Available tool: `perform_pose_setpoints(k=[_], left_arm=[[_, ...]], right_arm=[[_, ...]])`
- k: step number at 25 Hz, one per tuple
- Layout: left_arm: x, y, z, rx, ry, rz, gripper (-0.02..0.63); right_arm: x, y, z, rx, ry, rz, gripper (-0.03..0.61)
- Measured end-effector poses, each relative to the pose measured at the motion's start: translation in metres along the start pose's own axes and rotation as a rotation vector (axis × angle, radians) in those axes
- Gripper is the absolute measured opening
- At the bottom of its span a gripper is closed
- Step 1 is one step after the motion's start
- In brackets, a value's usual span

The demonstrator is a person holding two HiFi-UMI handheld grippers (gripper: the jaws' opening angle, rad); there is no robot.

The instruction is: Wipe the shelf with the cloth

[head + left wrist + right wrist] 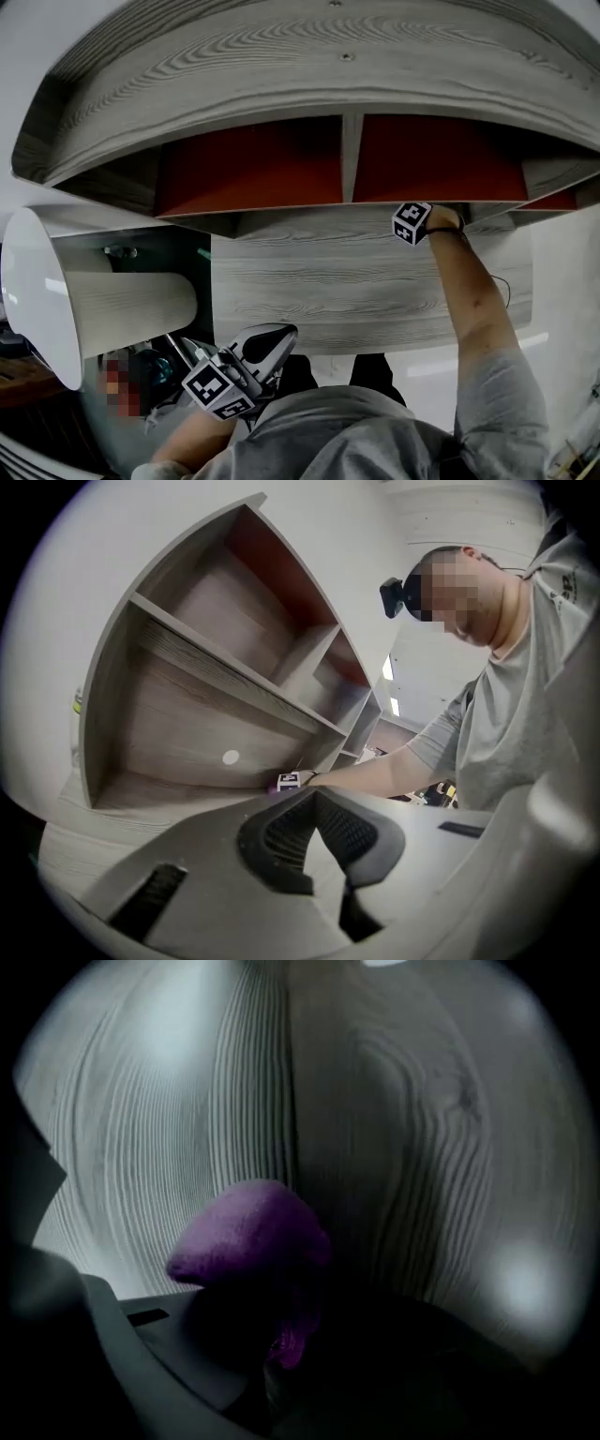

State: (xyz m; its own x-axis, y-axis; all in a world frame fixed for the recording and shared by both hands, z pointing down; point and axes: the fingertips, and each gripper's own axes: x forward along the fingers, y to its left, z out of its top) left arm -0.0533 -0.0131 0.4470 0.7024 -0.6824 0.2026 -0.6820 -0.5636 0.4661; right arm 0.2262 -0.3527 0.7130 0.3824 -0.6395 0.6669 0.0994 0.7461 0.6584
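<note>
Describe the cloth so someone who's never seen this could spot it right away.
Find the grey wood-grain shelf unit; the right gripper reaches into its lower opening. The cloth bunched in its fingers is the only purple thing there.

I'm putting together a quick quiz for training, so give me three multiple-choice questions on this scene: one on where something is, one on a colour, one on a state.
1. Where is the right gripper?
A. Reaching into the shelf
B. Down by the person's body
C. On the floor

2. What colour is the cloth?
A. Yellow
B. Purple
C. White

3. What state is the left gripper in?
A. Shut on the cloth
B. Wide open around a bottle
C. Shut, holding nothing

Answers:
1 A: the head view shows the arm stretched into the shelf, and wood grain fills the view past the right gripper.
2 B: the cloth in its fingers is purple.
3 C: the fingers of the left gripper meet with nothing between them.
</note>
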Motion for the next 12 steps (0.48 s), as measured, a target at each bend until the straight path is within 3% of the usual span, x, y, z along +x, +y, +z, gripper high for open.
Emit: perform_pose_setpoints(k=[3,6,7,9,12], left_arm=[[-0.006,0.002,-0.001,-0.011,-0.011,0.016,0.014],[-0.029,0.011,-0.004,-0.029,-0.030,0.046,0.014],[-0.041,0.016,-0.005,-0.035,-0.040,0.060,0.014],[-0.070,0.029,-0.005,-0.047,-0.066,0.090,0.014],[-0.117,0.046,-0.002,-0.062,-0.112,0.147,0.014]], right_arm=[[0.014,0.003,-0.019,-0.087,0.131,0.043,0.063],[-0.003,-0.005,-0.006,0.015,0.080,0.089,0.061],[-0.023,-0.012,0.014,0.073,-0.001,0.082,0.061],[-0.086,-0.019,0.084,0.176,-0.259,0.071,0.063],[-0.215,-0.003,0.220,0.315,-0.717,0.186,0.064]])
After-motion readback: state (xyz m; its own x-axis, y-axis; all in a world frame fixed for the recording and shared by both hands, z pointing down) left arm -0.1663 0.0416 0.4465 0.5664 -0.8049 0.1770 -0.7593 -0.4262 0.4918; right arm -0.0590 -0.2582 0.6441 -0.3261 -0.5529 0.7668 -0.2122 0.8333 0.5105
